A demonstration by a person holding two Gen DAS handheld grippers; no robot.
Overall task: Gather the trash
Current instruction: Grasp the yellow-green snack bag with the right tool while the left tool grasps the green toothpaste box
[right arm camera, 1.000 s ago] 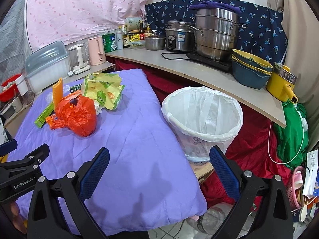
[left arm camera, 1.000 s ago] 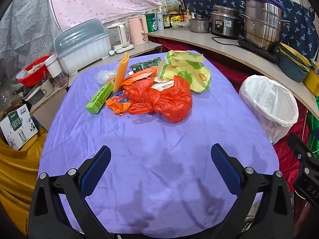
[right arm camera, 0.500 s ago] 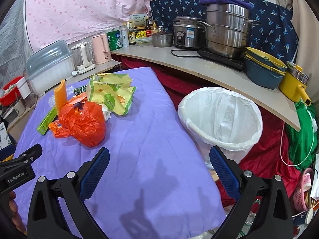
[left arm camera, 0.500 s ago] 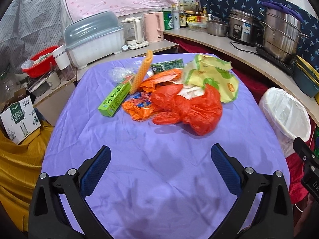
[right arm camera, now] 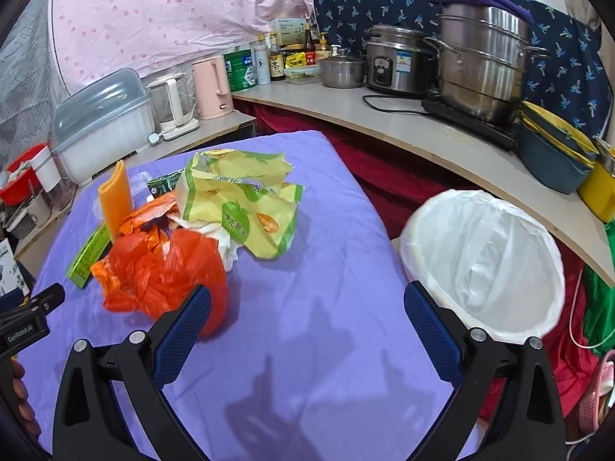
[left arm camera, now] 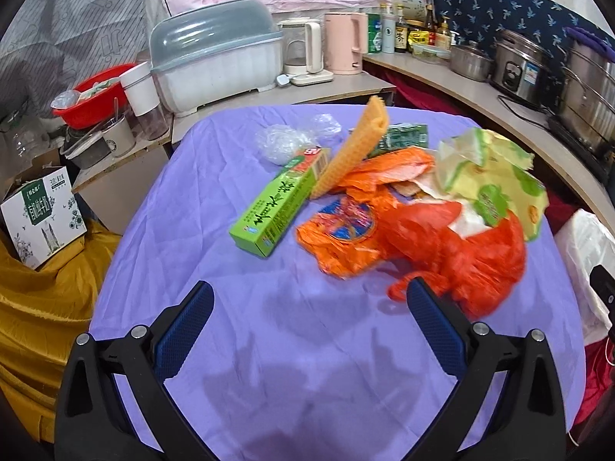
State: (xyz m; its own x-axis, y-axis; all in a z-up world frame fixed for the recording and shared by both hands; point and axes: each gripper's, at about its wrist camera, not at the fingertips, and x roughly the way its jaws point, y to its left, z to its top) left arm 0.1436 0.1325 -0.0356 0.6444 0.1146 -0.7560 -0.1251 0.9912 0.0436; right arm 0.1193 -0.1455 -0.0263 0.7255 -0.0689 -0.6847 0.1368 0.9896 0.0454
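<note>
Trash heap on purple tablecloth (left arm camera: pixel 215 176); white-lined round bin (right arm camera: pixel 484 261) beside it.
Left gripper (left arm camera: pixel 307 320) and right gripper (right arm camera: pixel 307 319): jaws apart, empty. Risk: crumpled red plastic bag (left arm camera: pixel 461 253) drags neighbouring litter off-cloth.

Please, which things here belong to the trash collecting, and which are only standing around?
For the job: red bag, green box, yellow wrapper, orange strip, bin.

Standing around: pink kettle, steel pot, rice cooker, red basin.
</note>
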